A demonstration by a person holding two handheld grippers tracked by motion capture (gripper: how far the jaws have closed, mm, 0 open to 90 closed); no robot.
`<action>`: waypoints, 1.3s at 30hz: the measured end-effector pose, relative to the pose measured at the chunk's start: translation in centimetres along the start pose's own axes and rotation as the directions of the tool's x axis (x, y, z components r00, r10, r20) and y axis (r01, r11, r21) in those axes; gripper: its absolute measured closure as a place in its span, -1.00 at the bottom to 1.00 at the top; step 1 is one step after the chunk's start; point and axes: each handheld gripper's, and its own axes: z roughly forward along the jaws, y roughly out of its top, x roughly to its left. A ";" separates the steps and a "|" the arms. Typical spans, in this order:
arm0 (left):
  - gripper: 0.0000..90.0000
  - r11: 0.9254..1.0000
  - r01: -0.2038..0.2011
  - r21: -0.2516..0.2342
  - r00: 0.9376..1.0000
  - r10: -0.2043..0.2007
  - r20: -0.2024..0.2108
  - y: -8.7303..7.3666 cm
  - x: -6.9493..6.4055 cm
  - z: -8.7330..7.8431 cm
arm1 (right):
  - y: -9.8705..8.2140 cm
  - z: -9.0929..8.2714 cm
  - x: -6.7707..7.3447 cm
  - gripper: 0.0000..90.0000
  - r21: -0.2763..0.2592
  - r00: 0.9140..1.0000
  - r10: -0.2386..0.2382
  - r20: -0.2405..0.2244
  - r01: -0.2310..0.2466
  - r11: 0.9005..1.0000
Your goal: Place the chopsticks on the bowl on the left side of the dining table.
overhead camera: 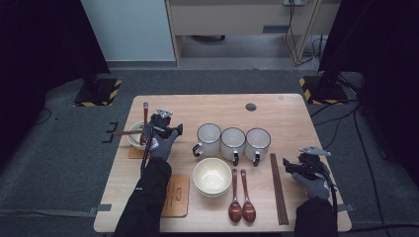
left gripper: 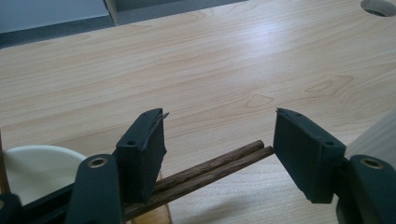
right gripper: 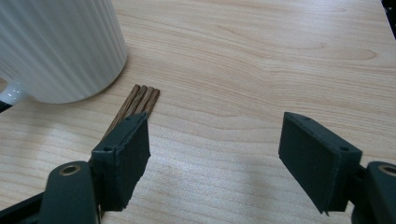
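Left gripper view — chopsticks (left gripper: 210, 170) near end hidden behind left hand-held gripper (left gripper: 219, 154); contact unclear.

wooden board (overhead camera: 176, 196): dark marks like writing or a drawing on its face, too small to read
floor pads (overhead camera: 99, 91): yellow and black warning stripes on the corners, one at each far side of the surface (overhead camera: 291, 113); a sign, no words
mugs, bowls, spoons, chopsticks: no lettering to be read
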 end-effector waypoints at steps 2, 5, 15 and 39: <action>-0.26 1.000 -0.001 0.002 1.000 0.001 -0.001 0.0 0.0 0.0 | 0.0 0.0 0.0 -0.45 0.001 1.000 0.001 0.000 -0.001 1.000; -0.26 1.000 -0.004 0.003 1.000 0.004 -0.002 0.0 0.0 0.0 | 0.0 0.0 0.0 -0.45 0.002 1.000 0.001 -0.001 -0.001 1.000; -0.26 1.000 -0.003 0.003 1.000 0.003 -0.011 -0.1 0.2 -0.1 | 0.0 0.0 0.0 -0.45 0.001 1.000 0.001 0.000 -0.001 1.000; -0.25 1.000 0.023 -0.008 1.000 -0.023 -0.020 0.1 0.3 0.4 | 0.0 0.0 0.0 -0.45 0.001 1.000 -0.001 -0.003 0.001 1.000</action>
